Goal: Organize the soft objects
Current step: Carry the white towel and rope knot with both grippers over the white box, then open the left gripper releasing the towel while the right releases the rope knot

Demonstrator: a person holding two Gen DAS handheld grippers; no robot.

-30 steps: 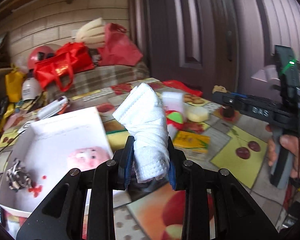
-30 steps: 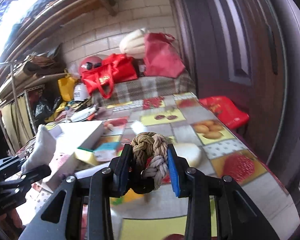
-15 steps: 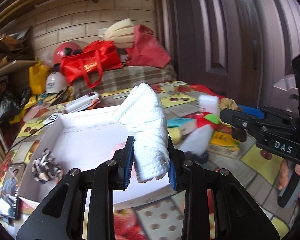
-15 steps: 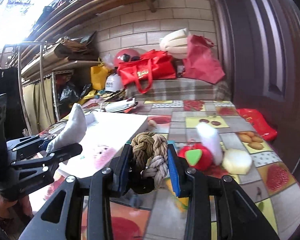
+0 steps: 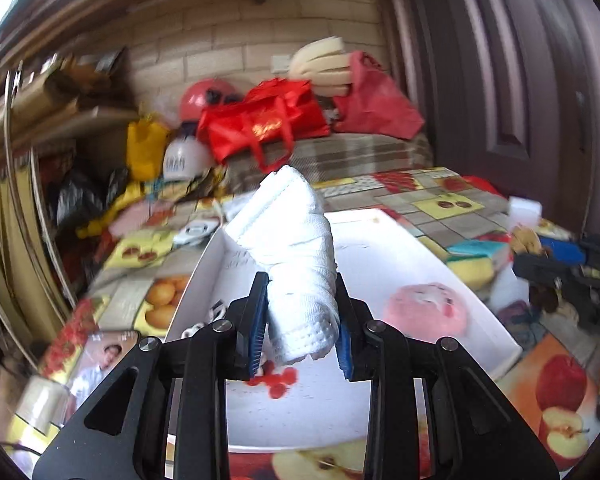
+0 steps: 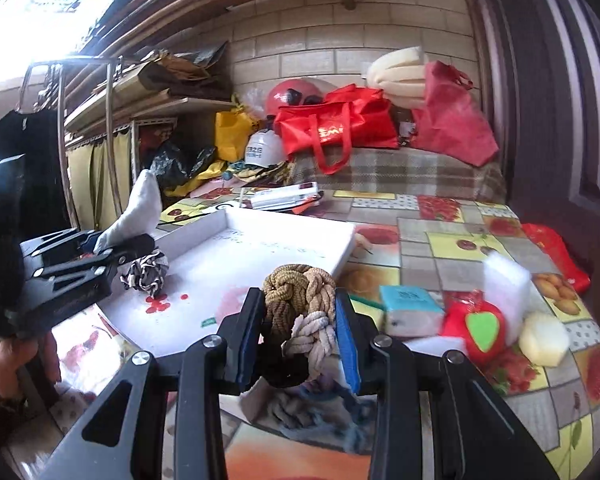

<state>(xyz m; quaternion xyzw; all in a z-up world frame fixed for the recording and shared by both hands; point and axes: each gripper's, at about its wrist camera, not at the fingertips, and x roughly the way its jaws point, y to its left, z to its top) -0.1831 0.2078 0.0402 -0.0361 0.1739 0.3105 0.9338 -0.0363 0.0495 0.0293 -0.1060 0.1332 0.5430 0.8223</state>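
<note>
My left gripper (image 5: 302, 334) is shut on a rolled white towel (image 5: 296, 252) and holds it above the near end of the white tray (image 5: 380, 236). A pink round plush (image 5: 426, 312) lies in the tray at the right. My right gripper (image 6: 296, 336) is shut on a knotted rope ball (image 6: 300, 300), tan and cream, over the tray's near right edge (image 6: 346, 254). In the right wrist view the left gripper (image 6: 112, 252) with the towel (image 6: 138, 212) is at the left, above a black-and-white knotted cloth (image 6: 146, 274) in the tray.
On the fruit-print tablecloth (image 6: 460, 240) right of the tray lie a teal tissue pack (image 6: 410, 308), a red apple toy (image 6: 478, 330), a white sponge (image 6: 504, 280) and a pale yellow sponge (image 6: 544, 338). Red bags (image 6: 336, 128) and clutter crowd the far end. A dark door (image 5: 520, 60) stands at the right.
Both grippers have swung left over the tray with their loads still held. The tray now fills the middle of the left wrist view and the pink plush shows at its right.
</note>
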